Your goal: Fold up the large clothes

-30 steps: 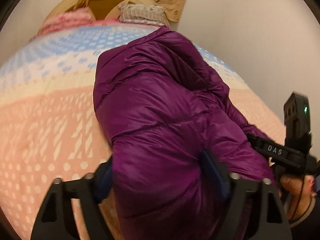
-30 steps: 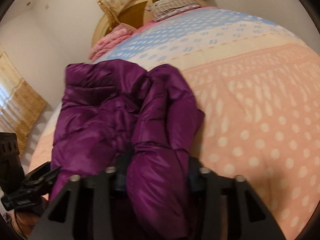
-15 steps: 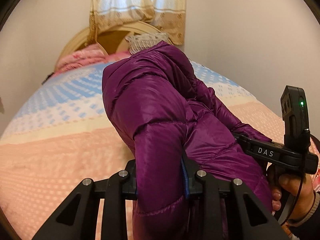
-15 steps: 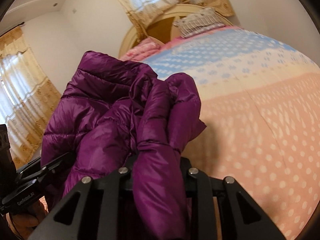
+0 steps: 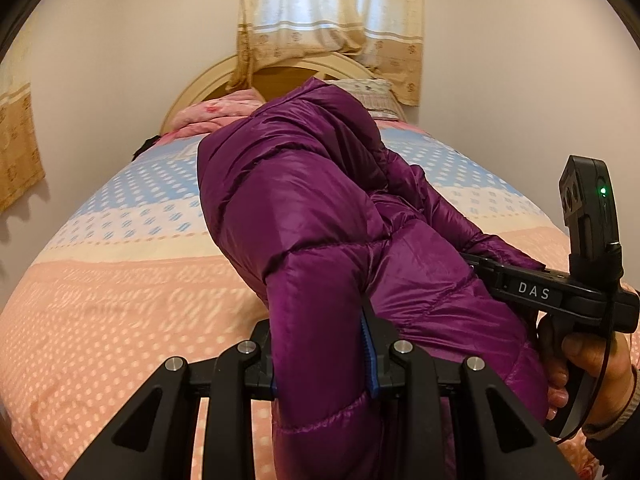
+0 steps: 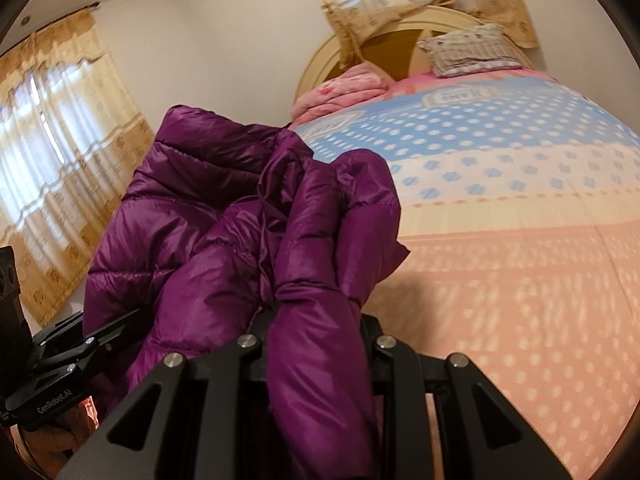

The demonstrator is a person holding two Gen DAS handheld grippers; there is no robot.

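Observation:
A shiny purple puffer jacket (image 5: 304, 208) is held up off the bed between both grippers. My left gripper (image 5: 322, 356) is shut on one padded edge of it, which hangs down between the jaws. My right gripper (image 6: 316, 332) is shut on another bunched edge of the jacket (image 6: 224, 220). The right gripper also shows at the right of the left wrist view (image 5: 560, 292), and the left gripper at the lower left of the right wrist view (image 6: 60, 360). The fingertips are hidden by the fabric.
The bed (image 5: 100, 300) has a pink, cream and blue dotted cover. A folded pink blanket (image 5: 216, 114) and a patterned pillow (image 6: 468, 50) lie by the rounded headboard (image 5: 208, 80). Curtained windows (image 6: 52, 152) are on the walls.
Both grippers have closed on the jacket and lifted it off the bed. The views have tilted up toward the headboard and curtains.

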